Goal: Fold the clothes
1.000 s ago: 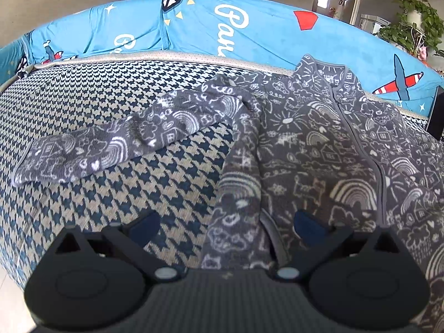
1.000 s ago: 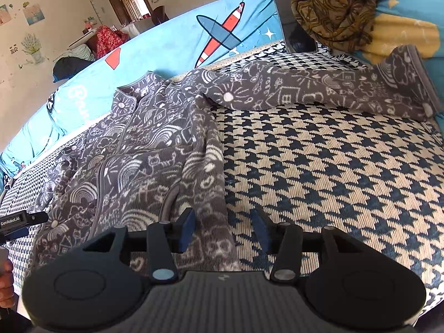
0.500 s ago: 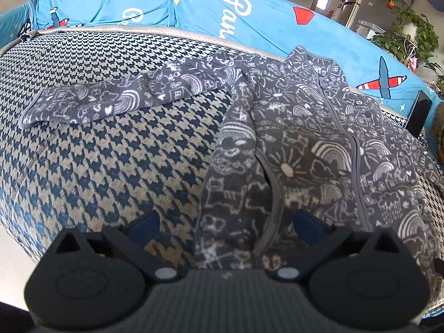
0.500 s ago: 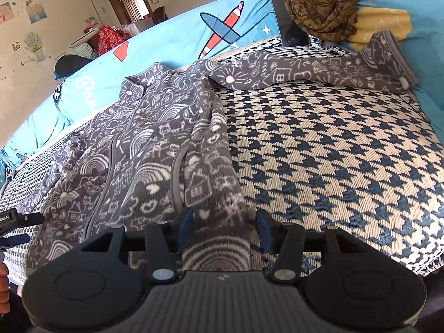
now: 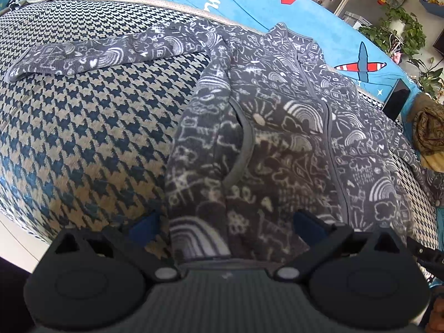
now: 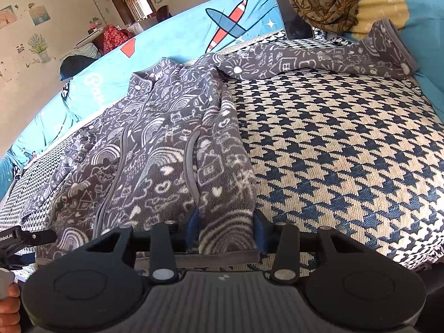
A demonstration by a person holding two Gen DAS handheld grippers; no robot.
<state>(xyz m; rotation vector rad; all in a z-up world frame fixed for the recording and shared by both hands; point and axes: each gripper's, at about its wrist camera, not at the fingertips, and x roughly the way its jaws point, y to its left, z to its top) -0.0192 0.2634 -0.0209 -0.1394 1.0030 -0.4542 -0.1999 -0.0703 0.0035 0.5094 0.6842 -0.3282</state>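
A grey fleece jacket (image 5: 277,138) printed with white doodles lies zipped and face up on a houndstooth sofa seat (image 5: 83,138). One sleeve (image 5: 83,55) stretches out to the left and the other sleeve (image 6: 319,61) to the right. My left gripper (image 5: 226,223) is open wide at the near hem, with the jacket's left bottom corner between its fingers. My right gripper (image 6: 226,229) is at the right bottom corner of the jacket (image 6: 155,149). Its jaws are closing, the hem fills the gap between them, and the cloth lies flat there, not pinched.
Blue printed cushions (image 5: 249,0) line the back of the sofa. A crumpled brown-gold cloth (image 6: 324,0) and a dark tablet (image 6: 294,22) sit at the far right corner. A hand (image 6: 11,297) shows at the lower left edge. The seat (image 6: 347,152) drops off near me.
Both grippers have come in toward the jacket's near hem, so its bottom corners now lie between the fingers. The right fingers stand slightly closer together than before.
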